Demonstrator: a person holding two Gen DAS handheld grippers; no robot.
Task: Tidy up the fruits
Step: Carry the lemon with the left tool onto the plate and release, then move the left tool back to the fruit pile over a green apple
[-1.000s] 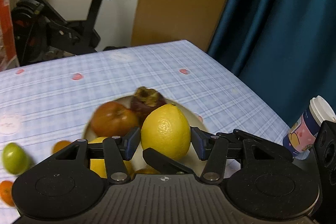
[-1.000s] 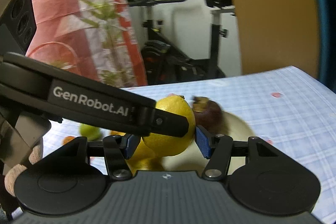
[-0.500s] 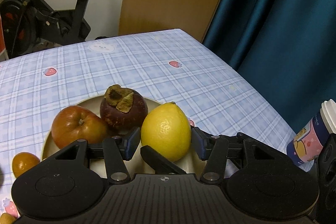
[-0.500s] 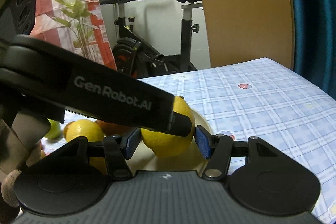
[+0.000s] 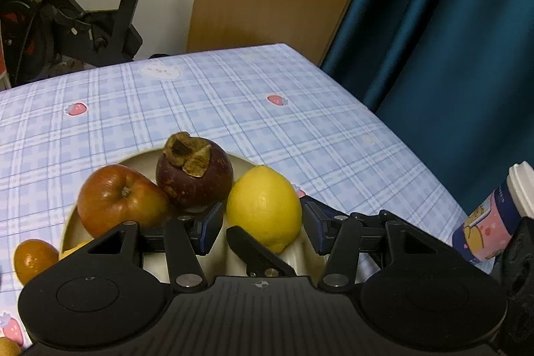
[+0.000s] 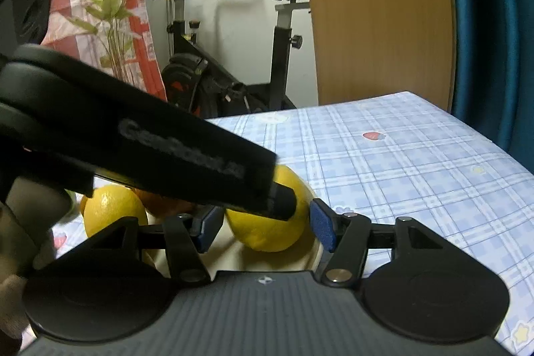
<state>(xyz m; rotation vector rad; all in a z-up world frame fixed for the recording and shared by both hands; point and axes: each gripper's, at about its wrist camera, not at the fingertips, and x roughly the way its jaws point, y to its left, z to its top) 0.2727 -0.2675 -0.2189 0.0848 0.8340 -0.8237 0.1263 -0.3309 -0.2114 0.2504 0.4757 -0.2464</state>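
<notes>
A yellow lemon (image 5: 263, 206) rests on the right side of a beige plate (image 5: 140, 157), next to a dark mangosteen (image 5: 195, 177) and a red apple (image 5: 118, 201). My left gripper (image 5: 260, 227) is open, its blue pads standing a little off each side of the lemon. In the right wrist view my right gripper (image 6: 267, 224) is also open around the same lemon (image 6: 267, 222); the left gripper's black body (image 6: 133, 142) crosses in front. A second lemon (image 6: 113, 211) lies on the plate's left.
A small orange fruit (image 5: 33, 259) lies on the checked tablecloth (image 5: 200, 109) left of the plate. A pink-and-blue paper cup (image 5: 494, 222) stands at the table's right edge. An exercise bike (image 6: 213, 69), a wooden panel and a blue curtain stand behind.
The lemon has come down onto the plate's right side. The left gripper's pads, tight on it before, now stand slightly apart from it. The right gripper has also widened.
</notes>
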